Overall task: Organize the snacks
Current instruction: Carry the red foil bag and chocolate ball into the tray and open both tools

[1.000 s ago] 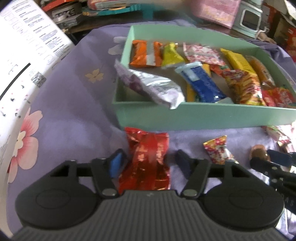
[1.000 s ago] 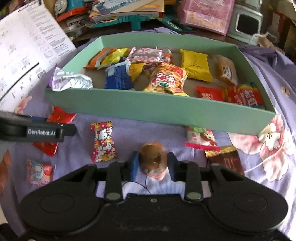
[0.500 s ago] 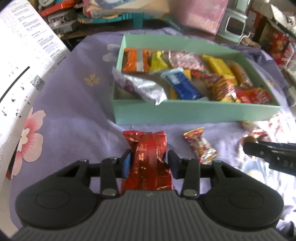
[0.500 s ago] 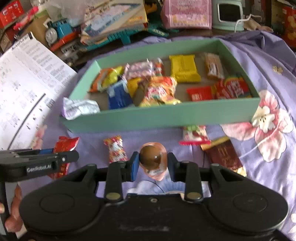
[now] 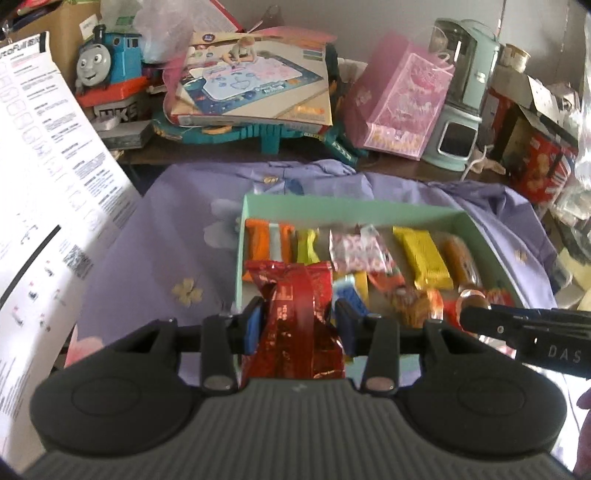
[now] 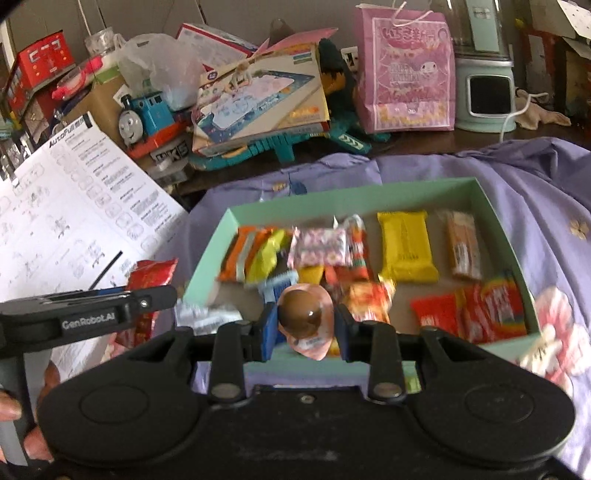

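A lilac floral cloth (image 6: 517,192) covers the work surface. Behind the cloth, a dark brown tabletop (image 6: 424,142) carries clutter against a plain grey wall (image 5: 388,18). On it, left of a pink gift bag (image 6: 406,74), lie a boxed drawing mat (image 6: 258,99) and a blue toy train (image 6: 147,110). Right of the bag stands a mint-green appliance (image 5: 461,99). A white printed sheet (image 5: 44,177) lies left of the cloth. Lighting is soft and even.

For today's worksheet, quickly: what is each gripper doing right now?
Left gripper: closed on the red foil snack packet.
Right gripper: closed on the round brown-topped snack.
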A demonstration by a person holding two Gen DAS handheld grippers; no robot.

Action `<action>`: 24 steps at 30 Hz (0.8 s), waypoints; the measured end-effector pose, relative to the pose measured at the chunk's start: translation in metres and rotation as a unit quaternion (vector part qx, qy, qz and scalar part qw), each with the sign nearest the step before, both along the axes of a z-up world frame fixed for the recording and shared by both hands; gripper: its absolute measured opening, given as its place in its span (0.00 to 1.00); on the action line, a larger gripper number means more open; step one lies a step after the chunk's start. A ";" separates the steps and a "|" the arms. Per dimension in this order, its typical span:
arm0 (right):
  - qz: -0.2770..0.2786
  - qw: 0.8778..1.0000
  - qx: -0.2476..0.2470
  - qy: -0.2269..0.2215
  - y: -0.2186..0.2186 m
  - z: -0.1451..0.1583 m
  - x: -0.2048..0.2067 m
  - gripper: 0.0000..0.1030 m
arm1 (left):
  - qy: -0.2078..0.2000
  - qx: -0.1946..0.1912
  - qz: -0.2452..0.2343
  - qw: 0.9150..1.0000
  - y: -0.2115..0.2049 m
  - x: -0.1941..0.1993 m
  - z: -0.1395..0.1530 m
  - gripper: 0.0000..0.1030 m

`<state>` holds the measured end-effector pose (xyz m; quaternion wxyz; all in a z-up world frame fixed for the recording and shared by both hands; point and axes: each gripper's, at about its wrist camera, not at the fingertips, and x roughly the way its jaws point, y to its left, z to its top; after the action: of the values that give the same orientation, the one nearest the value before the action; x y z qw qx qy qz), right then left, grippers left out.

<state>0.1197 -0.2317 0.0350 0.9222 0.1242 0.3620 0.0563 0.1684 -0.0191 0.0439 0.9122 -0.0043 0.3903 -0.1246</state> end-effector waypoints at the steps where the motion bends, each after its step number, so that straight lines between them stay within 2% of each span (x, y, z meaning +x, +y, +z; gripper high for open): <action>1: -0.001 1.000 0.005 0.002 0.000 0.001 0.008 0.31 | 0.002 0.001 0.002 1.000 -0.001 0.007 0.000 0.40; 6: -0.005 1.000 0.019 0.016 0.000 -0.002 0.040 0.31 | 0.014 0.006 0.006 1.000 -0.006 0.038 -0.009 0.40; 13: -0.007 0.999 0.023 0.032 0.004 -0.017 0.074 0.31 | 0.031 0.012 0.008 0.999 -0.011 0.059 -0.024 0.40; 24: -0.016 0.999 0.020 0.035 0.007 -0.026 0.093 0.33 | 0.044 0.027 0.017 0.999 -0.010 0.075 -0.037 0.41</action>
<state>0.2123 -0.2251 0.0092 0.9068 0.1507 0.3911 0.0441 0.2432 -0.0295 0.0066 0.8959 0.0082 0.4332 -0.0976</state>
